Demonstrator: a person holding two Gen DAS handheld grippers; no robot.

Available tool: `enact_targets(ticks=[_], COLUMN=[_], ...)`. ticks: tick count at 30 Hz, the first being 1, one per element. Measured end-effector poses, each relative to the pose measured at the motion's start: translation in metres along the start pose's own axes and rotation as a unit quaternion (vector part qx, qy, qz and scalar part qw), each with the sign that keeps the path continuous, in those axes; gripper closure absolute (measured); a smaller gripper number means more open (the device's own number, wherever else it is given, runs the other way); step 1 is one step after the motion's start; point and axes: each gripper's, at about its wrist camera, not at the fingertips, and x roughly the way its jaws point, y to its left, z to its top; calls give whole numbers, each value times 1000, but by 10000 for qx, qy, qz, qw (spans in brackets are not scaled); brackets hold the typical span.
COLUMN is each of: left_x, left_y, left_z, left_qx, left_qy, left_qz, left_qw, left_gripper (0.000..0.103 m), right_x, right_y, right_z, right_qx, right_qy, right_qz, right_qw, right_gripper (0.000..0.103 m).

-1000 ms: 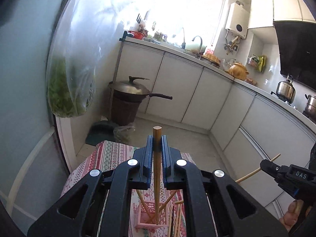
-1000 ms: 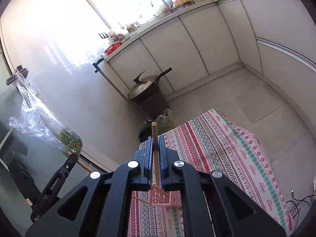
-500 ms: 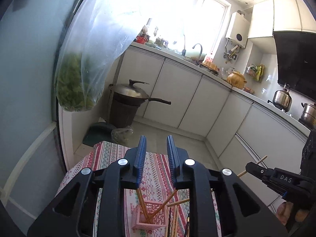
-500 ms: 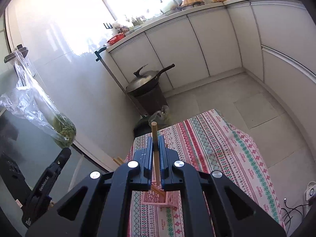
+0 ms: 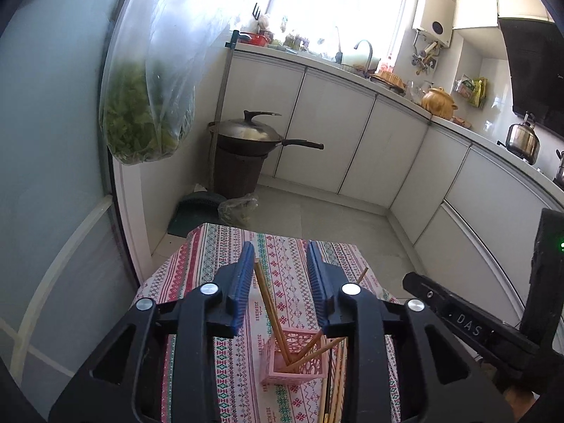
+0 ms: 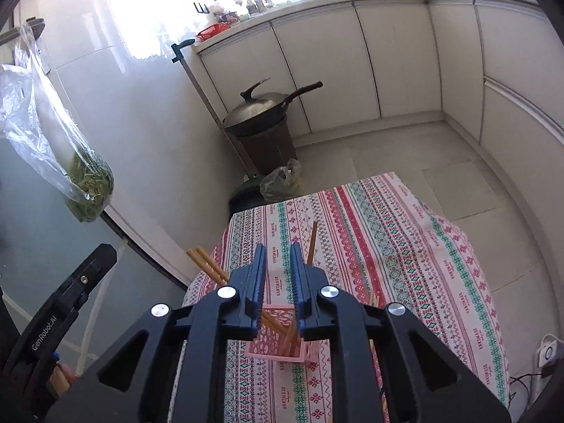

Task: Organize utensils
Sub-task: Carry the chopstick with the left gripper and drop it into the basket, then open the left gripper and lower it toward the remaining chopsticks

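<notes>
Both grippers — left (image 5: 280,278), right (image 6: 278,275) — opening, nothing gripped; chopsticks (image 5: 271,312) lean in pink basket (image 5: 294,361) on tablecloth (image 6: 405,246).

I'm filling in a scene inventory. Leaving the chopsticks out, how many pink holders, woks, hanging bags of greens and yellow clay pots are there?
Pink holder: 1
Wok: 1
Hanging bag of greens: 1
Yellow clay pot: 1
Total: 4

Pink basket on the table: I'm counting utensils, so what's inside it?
Wooden chopsticks lean inside the pink basket, tips crossing at its bottom. The gripper's fingers cover part of it, so an exact count isn't possible; more chopsticks lie beside it.
</notes>
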Motion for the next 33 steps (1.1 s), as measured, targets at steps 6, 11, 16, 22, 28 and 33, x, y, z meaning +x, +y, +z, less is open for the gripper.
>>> enact_targets(ticks=[6,11,16,22,28,33], left_x=[-6,-12,-18,-19,-23,-23], left_y=[-19,-30,-39,-45,-48,-49], left_z=[-8,-13,-17,-19,-22,-24], left_qx=[355,464,558,603,642,640], left_qy=[-22,-65,-170,-183,-242,-244], left_qz=[216,226,254,269,305,353], left_qw=[9991,9986,9980,9976,9972,9970], left_gripper=[59,48,37,29,14,7], right_x=[-30,-45,-49,-59,-68,-73], right_y=[1,2,-4,-13,-26,-35], right_z=[-1,-7,-13,-16,-18,-20], right_qx=[-361,-679,-737,-652,-430,-243], right_qy=[-511,-760,-766,-873,-997,-998], right_qz=[-401,-738,-929,-1121,-1378,-1466], right_qw=[9972,9920,9900,9877,9845,9838], right_gripper=[69,65,54,42,23,7])
